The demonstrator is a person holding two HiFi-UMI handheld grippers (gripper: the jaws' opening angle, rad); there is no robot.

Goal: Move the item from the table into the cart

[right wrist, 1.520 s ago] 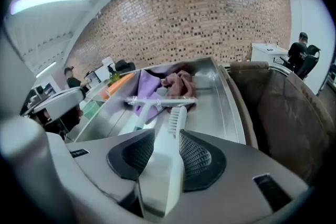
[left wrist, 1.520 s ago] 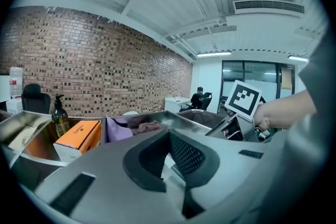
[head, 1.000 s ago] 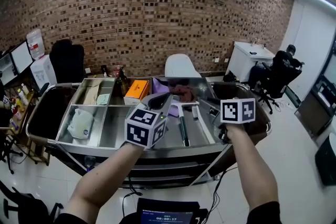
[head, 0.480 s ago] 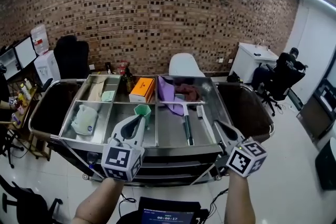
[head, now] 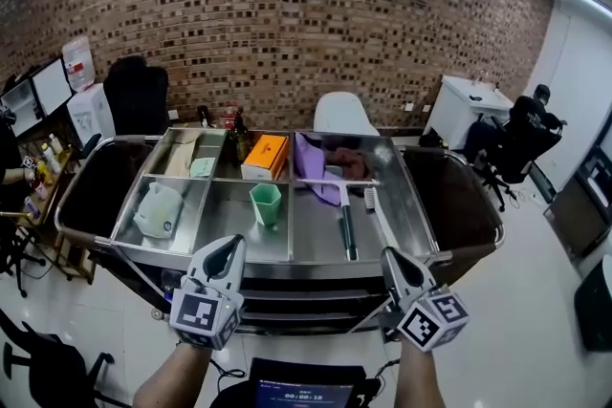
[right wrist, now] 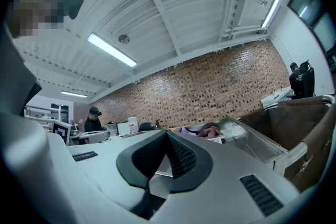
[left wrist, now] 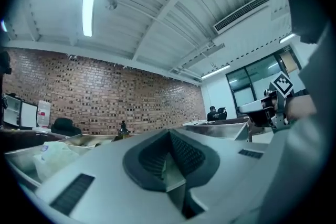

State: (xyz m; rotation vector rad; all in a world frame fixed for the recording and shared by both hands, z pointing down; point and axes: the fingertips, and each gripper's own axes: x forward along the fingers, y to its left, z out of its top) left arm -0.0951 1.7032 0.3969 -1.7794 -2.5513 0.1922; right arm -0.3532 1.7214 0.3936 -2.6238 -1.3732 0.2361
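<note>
Green cup (head: 266,204): upright, mouth up, standing in the front middle compartment of the steel cart (head: 229,232), just left of frame centre.

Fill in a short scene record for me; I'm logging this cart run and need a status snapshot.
cart: steel top, divided into compartments
green cup: upright, middle front compartment
orange box: compartment behind cup
white bag: left front compartment
purple cloth: right compartment, rear
left hand-held gripper: shut, empty, short of cart
right hand-held gripper: shut, empty, short of cart
</note>
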